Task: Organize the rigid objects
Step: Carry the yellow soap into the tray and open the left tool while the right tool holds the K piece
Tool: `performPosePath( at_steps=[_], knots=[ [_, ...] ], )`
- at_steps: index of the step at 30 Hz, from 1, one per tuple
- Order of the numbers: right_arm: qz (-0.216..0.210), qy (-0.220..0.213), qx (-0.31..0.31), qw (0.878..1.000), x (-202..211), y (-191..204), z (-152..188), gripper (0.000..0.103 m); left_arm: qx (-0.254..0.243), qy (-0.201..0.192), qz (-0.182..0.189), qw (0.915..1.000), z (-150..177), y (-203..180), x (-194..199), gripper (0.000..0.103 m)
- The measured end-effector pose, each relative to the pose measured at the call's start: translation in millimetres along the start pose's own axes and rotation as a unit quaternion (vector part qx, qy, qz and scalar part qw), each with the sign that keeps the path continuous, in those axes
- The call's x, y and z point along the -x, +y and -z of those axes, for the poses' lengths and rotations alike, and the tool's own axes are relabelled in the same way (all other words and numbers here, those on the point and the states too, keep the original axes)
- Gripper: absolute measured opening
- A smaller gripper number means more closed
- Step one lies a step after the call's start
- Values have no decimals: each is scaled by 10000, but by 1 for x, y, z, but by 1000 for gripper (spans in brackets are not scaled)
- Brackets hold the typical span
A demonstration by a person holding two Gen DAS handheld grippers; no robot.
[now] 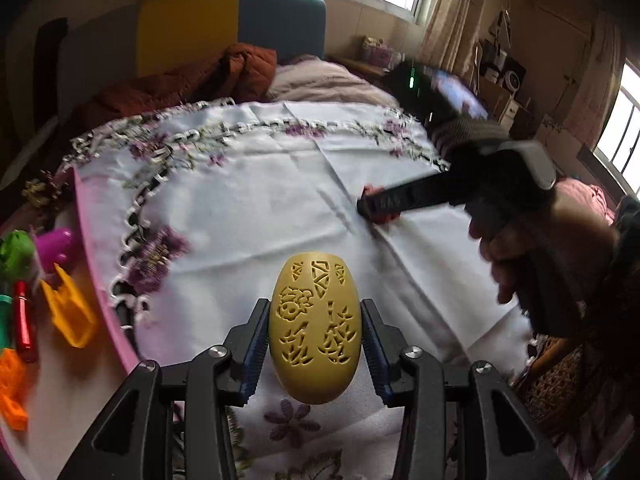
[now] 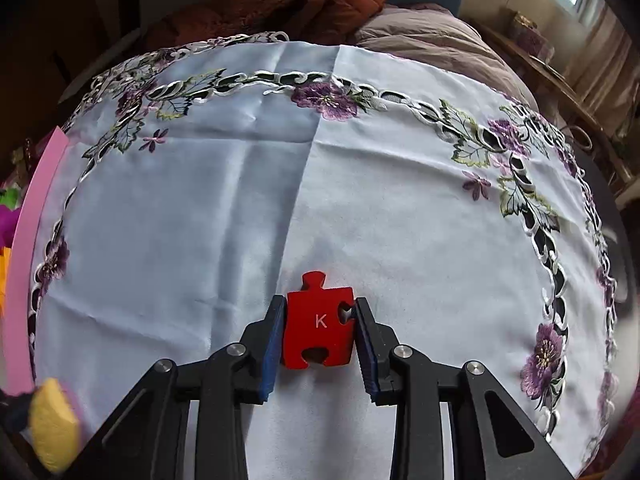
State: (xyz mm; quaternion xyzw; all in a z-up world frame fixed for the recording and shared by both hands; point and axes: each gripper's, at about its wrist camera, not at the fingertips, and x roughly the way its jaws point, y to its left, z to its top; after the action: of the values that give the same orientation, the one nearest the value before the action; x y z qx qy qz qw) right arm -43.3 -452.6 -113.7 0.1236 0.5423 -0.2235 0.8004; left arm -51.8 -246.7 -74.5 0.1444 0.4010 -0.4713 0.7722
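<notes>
My left gripper [image 1: 315, 320] is shut on a yellow carved egg [image 1: 314, 330] and holds it above the white embroidered cloth [image 1: 248, 200]. My right gripper [image 2: 317, 322] is shut on a red puzzle piece marked K [image 2: 319, 326], low over the cloth [image 2: 200, 220]. In the left wrist view the right gripper [image 1: 374, 206] reaches in from the right with the red piece [image 1: 370, 191] showing at its tip. The egg also shows blurred at the lower left of the right wrist view [image 2: 54, 424].
A pink board [image 1: 100, 280] lies along the cloth's left edge, with several plastic toys on it: an orange piece [image 1: 70, 312], a red tube [image 1: 24, 324], a magenta toy [image 1: 56, 246], a green toy [image 1: 16, 252]. A bed with a brown jacket [image 1: 192, 80] lies behind.
</notes>
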Motion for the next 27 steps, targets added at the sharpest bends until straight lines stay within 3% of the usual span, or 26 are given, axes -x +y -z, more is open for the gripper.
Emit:
performPosePath(
  at_steps=[14, 27],
  knots=[
    [22, -28, 56, 10000, 0, 1, 1, 34, 558, -598, -661, 9945, -10, 39, 64, 44],
    [65, -53, 123, 9999, 1, 2, 1, 34, 1166, -621, -1181, 9842, 11, 92, 89, 44]
  ],
)
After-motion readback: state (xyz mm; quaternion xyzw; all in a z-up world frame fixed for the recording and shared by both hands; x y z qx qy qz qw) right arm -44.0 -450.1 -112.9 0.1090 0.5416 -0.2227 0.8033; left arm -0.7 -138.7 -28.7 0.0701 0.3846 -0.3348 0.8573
